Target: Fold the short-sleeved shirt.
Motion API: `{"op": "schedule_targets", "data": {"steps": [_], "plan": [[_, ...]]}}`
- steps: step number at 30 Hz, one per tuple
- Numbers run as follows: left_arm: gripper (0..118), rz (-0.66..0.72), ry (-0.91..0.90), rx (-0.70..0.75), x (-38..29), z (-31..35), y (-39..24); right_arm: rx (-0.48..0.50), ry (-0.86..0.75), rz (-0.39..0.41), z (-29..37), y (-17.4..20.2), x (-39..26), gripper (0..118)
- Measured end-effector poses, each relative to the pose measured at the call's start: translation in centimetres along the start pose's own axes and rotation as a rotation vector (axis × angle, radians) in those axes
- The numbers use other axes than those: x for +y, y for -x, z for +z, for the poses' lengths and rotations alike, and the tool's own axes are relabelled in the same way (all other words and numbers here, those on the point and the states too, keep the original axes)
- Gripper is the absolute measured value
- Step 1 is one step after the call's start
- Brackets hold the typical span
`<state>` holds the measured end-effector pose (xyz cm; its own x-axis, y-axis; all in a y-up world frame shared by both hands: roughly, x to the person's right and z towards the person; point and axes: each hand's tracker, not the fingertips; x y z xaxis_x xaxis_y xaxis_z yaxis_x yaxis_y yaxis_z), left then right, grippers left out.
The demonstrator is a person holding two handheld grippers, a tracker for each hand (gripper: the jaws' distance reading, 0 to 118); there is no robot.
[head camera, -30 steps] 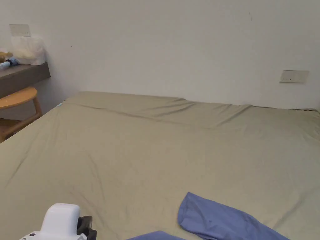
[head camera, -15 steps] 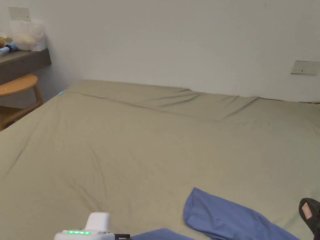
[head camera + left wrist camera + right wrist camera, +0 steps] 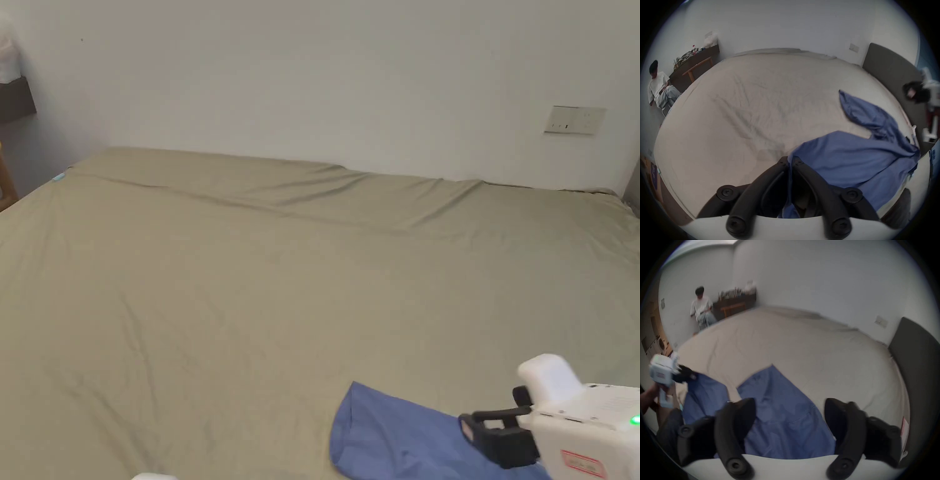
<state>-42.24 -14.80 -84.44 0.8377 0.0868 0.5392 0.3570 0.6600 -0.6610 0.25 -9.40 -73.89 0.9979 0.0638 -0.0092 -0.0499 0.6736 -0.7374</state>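
No writing can be read anywhere: the red-and-white sticker on the right gripper (image 3: pixel 494 431) body in the head view is too small to make out, and the wall plate (image 3: pixel 575 119) at about one o'clock shows no legible marks. The blue short-sleeved shirt (image 3: pixel 400 437) lies crumpled on the olive bed sheet (image 3: pixel 250 281) near the bed's near edge, at five to six o'clock in the head view, with one sleeve end pointing toward eleven o'clock. In the left gripper view the left gripper (image 3: pixel 790 160) has its jaws clenched on a fold of the shirt (image 3: pixel 851 162) — the cloth passes between the two tips and spreads away toward three o'clock. In the right gripper view the right gripper (image 3: pixel 790 412) is released, jaws wide apart, with the shirt (image 3: pixel 782 410) lying between and below them — whether either jaw touches it cannot be told. A person (image 3: pixel 702 308) sits by the wall at ten o'clock there, beside a wooden stool (image 3: pixel 733 308).
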Motion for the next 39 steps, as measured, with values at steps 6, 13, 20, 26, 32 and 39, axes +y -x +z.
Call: {"op": "schedule_targets", "data": {"steps": [6, 13, 20, 26, 32, 39], "plan": [[4, 0.031, -0.044, -0.041, 0.0, 1.8, -0.6, -0.015, 0.316, 0.030, -12.9, -3.1, -2.7, 100], [4, 0.049, -0.054, -0.061, 0.5, -0.5, -0.4, -0.024, 0.261, -0.057, -9.8, -2.4, -3.6, 8], [4, 0.152, -0.165, -0.123, 4.2, 5.0, 1.7, -0.039, 0.015, -0.119, 4.1, -3.0, 0.8, 8], [4, 0.071, -0.378, -0.099, 9.1, 16.8, 3.2, -0.116, -0.291, -0.230, 23.2, -6.0, 5.2, 8], [4, 0.049, -0.534, -0.190, 15.3, 28.7, 4.8, -0.170, -0.511, -0.326, 39.2, -7.0, 7.7, 8], [4, -0.005, -0.665, -0.147, 23.8, 38.4, 4.4, -0.221, -0.587, -0.222, 48.6, -3.3, 12.2, 8]]}}
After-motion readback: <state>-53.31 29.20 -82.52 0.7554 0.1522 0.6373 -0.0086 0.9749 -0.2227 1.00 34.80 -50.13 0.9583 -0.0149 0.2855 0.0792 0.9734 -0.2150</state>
